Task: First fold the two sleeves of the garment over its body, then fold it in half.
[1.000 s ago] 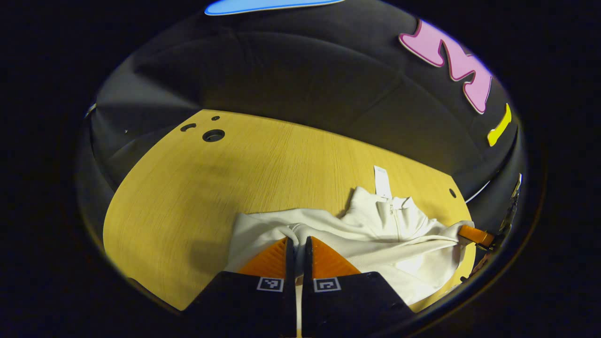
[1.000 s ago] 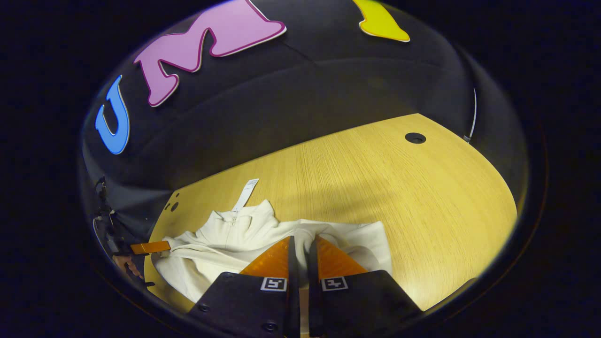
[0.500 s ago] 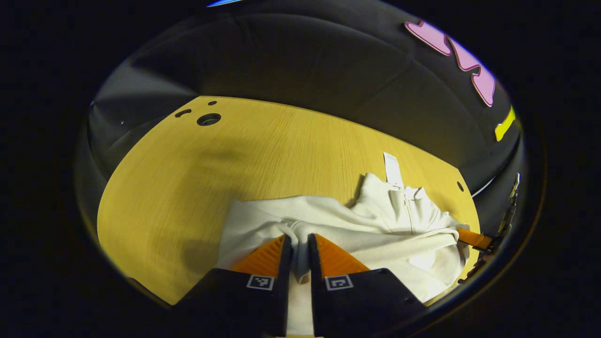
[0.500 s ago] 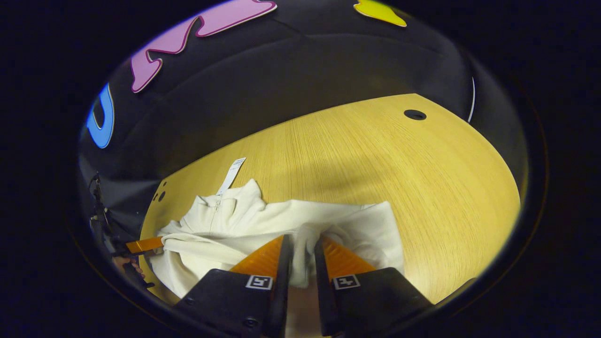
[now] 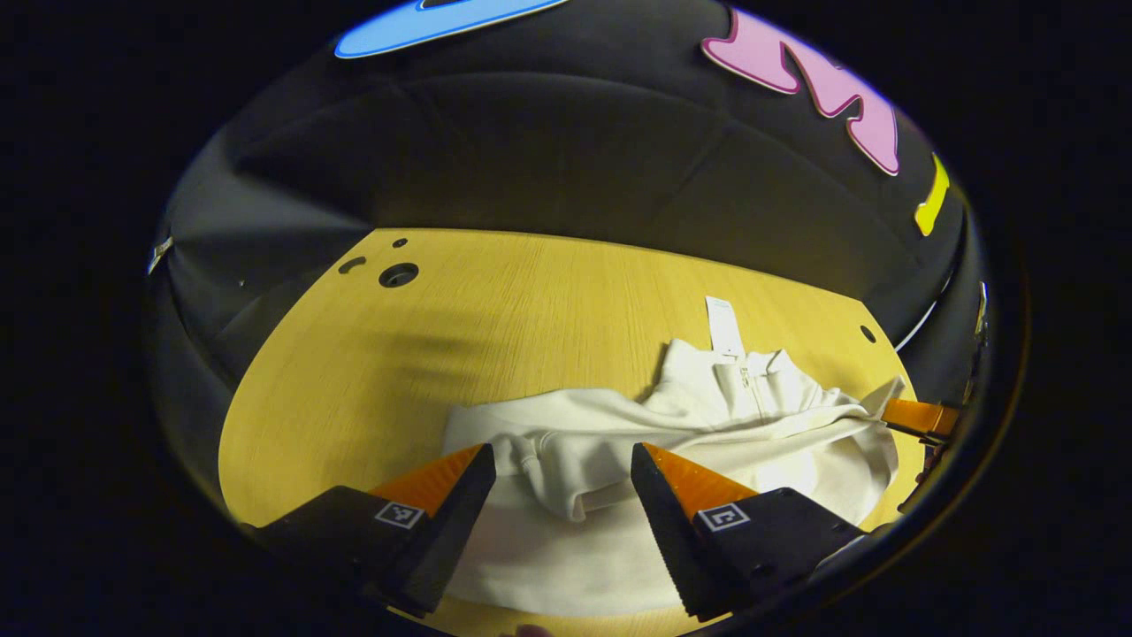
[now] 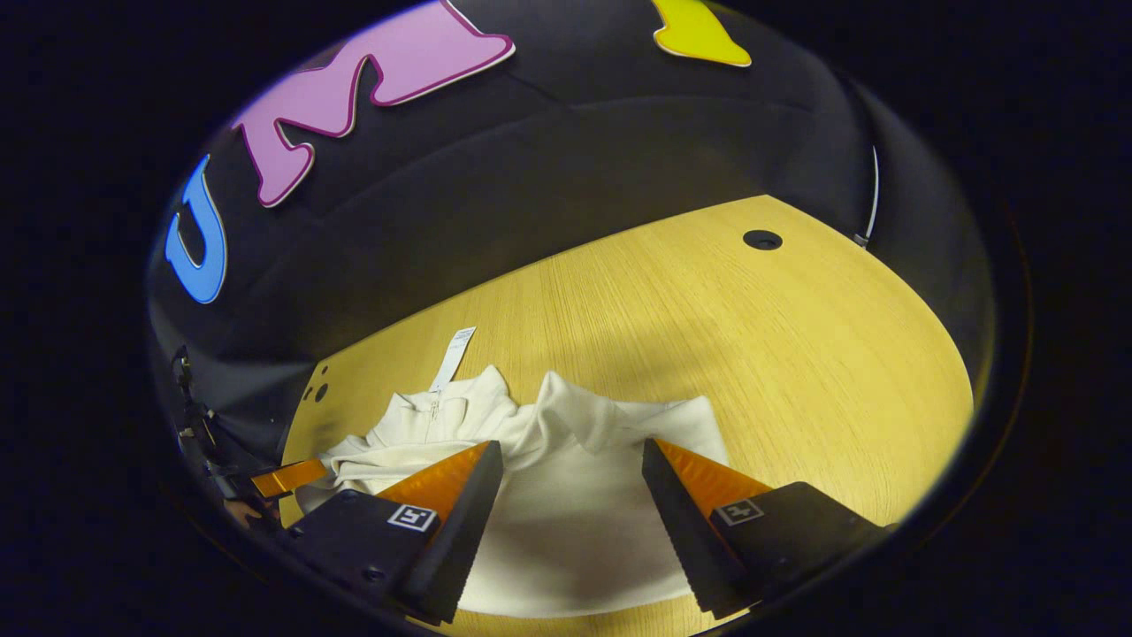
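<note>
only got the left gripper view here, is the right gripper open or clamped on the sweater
Observer: Open. In the right gripper view, the right gripper has its fingers spread wide, and the sweater lies between them, not pinched.
Operator: whats straight ahead of it
Observer: A small peak of cloth stands up just beyond the gap between its fingertips.
Operator: any room to the right of the sweater
Observer: Yes, a wide stretch of bare table runs from the sweater's right edge to the far corner.

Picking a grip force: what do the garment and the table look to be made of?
Garment: soft, matte cream knit, probably cotton or fleece; it creases and bunches in thick folds. Table: light wood or wood-look laminate, smooth; fine straight grain lines.
</note>
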Demonstrator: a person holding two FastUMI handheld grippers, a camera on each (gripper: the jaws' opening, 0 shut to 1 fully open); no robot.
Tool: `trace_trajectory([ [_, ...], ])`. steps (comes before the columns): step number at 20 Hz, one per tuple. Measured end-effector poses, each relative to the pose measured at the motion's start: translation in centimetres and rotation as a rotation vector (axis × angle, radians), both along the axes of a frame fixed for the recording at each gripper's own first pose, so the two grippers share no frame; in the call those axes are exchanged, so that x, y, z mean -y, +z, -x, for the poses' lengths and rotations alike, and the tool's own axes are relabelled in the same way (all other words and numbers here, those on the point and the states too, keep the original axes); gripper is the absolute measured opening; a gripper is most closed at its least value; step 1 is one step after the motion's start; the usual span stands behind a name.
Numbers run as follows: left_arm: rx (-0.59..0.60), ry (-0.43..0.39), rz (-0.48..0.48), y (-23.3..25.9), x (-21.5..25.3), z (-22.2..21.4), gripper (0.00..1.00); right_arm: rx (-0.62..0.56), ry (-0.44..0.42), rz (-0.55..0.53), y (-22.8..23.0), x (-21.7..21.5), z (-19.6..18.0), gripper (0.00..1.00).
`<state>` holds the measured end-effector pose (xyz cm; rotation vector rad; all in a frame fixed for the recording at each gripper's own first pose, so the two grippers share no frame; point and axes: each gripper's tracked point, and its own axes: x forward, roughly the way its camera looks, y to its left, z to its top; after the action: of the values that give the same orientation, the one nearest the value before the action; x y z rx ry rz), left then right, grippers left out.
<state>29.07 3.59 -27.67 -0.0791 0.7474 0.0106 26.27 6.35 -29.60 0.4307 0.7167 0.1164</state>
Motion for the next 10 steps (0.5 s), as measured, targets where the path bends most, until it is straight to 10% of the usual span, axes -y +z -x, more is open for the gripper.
trace_trajectory([
  [10,0.120,-0.017,-0.005,7.2,-1.0,5.1,0.96,0.097,0.049,-0.018,6.1,0.5,4.1,0.97],
])
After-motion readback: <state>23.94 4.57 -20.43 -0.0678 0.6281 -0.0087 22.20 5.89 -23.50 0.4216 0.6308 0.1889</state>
